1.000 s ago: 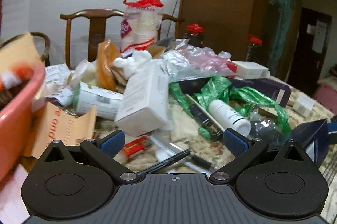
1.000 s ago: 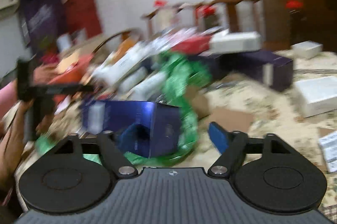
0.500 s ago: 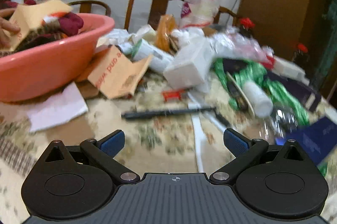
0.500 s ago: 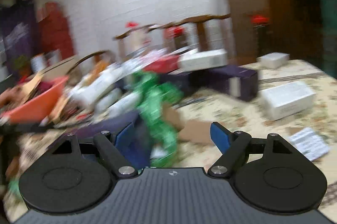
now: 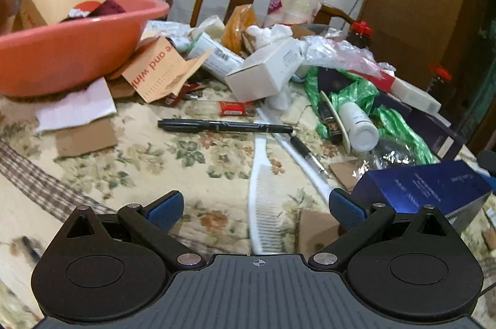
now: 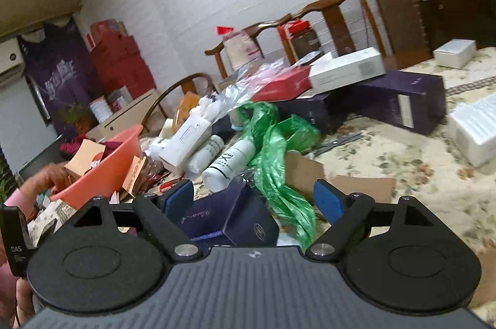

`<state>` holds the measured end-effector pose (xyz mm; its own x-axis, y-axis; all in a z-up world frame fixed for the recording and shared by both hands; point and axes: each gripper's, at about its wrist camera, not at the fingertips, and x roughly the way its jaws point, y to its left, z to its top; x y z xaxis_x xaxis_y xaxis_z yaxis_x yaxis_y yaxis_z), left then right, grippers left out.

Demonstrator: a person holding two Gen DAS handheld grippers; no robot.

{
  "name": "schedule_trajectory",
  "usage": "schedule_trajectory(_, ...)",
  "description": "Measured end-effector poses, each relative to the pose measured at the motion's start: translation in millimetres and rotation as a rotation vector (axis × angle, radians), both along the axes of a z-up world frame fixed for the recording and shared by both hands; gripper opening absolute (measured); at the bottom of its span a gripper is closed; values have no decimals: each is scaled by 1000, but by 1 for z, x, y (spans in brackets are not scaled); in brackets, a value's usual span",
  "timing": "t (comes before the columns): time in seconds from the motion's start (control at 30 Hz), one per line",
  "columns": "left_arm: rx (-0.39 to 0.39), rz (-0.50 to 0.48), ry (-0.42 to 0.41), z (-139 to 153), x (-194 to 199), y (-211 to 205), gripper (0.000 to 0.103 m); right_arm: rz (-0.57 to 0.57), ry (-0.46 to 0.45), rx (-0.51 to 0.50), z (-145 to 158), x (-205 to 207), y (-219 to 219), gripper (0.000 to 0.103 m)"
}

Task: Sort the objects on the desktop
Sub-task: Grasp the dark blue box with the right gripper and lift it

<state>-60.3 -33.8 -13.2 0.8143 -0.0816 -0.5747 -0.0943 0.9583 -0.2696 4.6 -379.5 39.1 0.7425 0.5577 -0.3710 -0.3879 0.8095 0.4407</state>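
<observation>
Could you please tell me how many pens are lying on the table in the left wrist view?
2: a long black pen lies crosswise mid-table; a shorter black pen lies right of the white comb. The clutter may hide others.

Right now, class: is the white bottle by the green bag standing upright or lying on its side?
Lying on its side: the white bottle rests lengthwise against the green bag.

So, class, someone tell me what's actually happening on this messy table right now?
A person is sorting clutter with a handheld gripper in each hand. Both sets of jaws are open and empty. The left gripper hovers over a white comb, with a black marker lying beyond it. The right gripper hangs above a dark blue box beside a green plastic bag. A pink basin already holds some items.
</observation>
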Motion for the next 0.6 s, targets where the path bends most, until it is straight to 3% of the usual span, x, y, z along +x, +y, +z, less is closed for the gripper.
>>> schedule_trajectory(0.07,-42,3,14,-2,6,-3,103,24,37,13,-5,6,5,87)
schedule_trajectory(0.17,-36,-3,10,-3,12,-14,103,71,78,24,-15,4,15,87)
schedule_trajectory(0.2,-40,-4,9,-3,14,-17,103,75,83,18,-18,1,19,93)
schedule_trajectory(0.3,-29,-10,3,-1,17,-26,103,-4,49,-28,-24,-14,31,101)
schedule_trajectory(0.6,-7,2,-6,7,21,-24,98,-107,-10,-81,-17,-36,49,103)
